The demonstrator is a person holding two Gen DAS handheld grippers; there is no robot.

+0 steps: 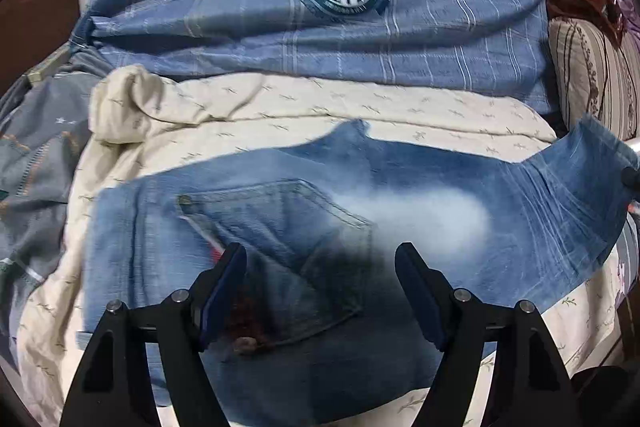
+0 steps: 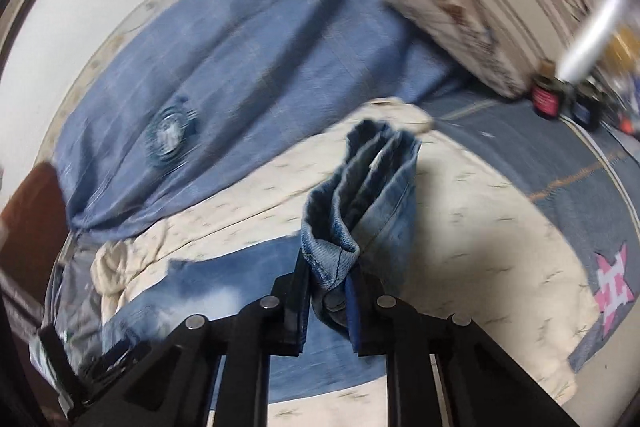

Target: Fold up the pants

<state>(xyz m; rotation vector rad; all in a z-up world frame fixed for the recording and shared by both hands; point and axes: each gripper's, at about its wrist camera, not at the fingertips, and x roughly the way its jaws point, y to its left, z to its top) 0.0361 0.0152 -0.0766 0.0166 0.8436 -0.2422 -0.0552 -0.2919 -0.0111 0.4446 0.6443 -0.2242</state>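
Faded blue jeans (image 1: pixel 420 211) lie across a cream bedspread (image 1: pixel 280 111), back pocket up, one leg end raised at the right edge. My left gripper (image 1: pixel 320 259) is open and empty, hovering just above the pocket area near the waist. My right gripper (image 2: pixel 330 267) is shut on the bunched hem ends of the jeans legs (image 2: pixel 360 195) and holds them lifted above the bed. The rest of the jeans (image 2: pixel 224 291) lies below it. My left gripper also shows at the lower left of the right wrist view (image 2: pixel 80 367).
A blue checked pillow (image 1: pixel 320 7) with a round badge lies behind the jeans. A striped pillow (image 1: pixel 592 75) is at the right, a grey quilt (image 1: pixel 36 155) at the left. Small bottles (image 2: pixel 560 99) stand beyond the bed's far side.
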